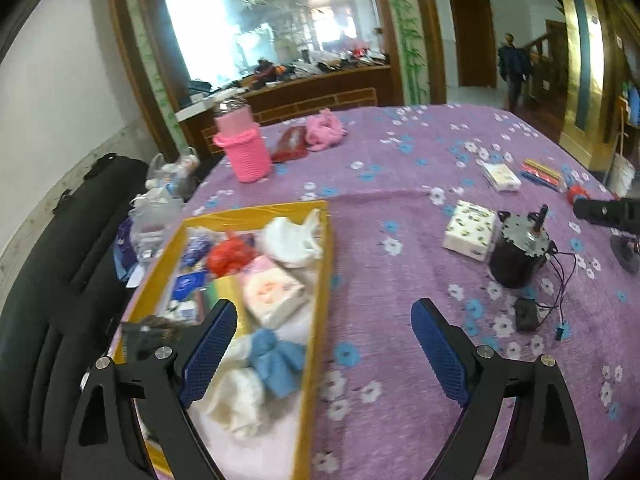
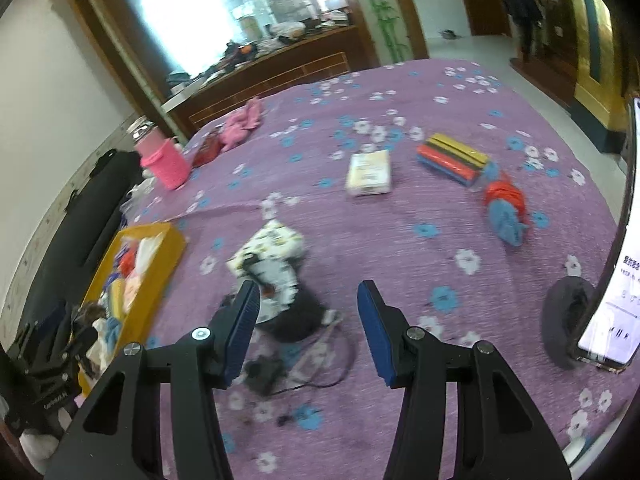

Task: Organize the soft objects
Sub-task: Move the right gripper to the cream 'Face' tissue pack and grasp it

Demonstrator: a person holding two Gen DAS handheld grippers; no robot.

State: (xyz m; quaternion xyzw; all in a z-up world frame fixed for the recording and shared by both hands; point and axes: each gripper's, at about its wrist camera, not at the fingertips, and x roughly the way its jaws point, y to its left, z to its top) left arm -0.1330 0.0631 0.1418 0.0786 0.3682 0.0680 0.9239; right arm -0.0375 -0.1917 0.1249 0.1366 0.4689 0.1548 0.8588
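A yellow box [image 1: 318,280] at the table's left holds soft things: a white plastic bag [image 1: 292,240], a red bag [image 1: 230,256], a pink tissue pack [image 1: 274,294], a blue cloth [image 1: 278,356]. My left gripper [image 1: 324,354] is open and empty, its left finger over the box. My right gripper [image 2: 308,326] is open and empty above a patterned tissue pack [image 2: 272,256] and a black motor [image 2: 296,316]. The box also shows in the right wrist view [image 2: 158,276]. A blue and red cloth [image 2: 506,210] lies at the right.
On the purple flowered tablecloth [image 1: 400,168]: a pink knitted bottle cover [image 1: 244,148], pink cloth [image 1: 324,130], a dark red pouch [image 1: 290,144], a small white pack [image 2: 368,174], coloured sponges [image 2: 452,158], motor wires [image 2: 316,376]. A phone on a stand [image 2: 612,280] is at the right.
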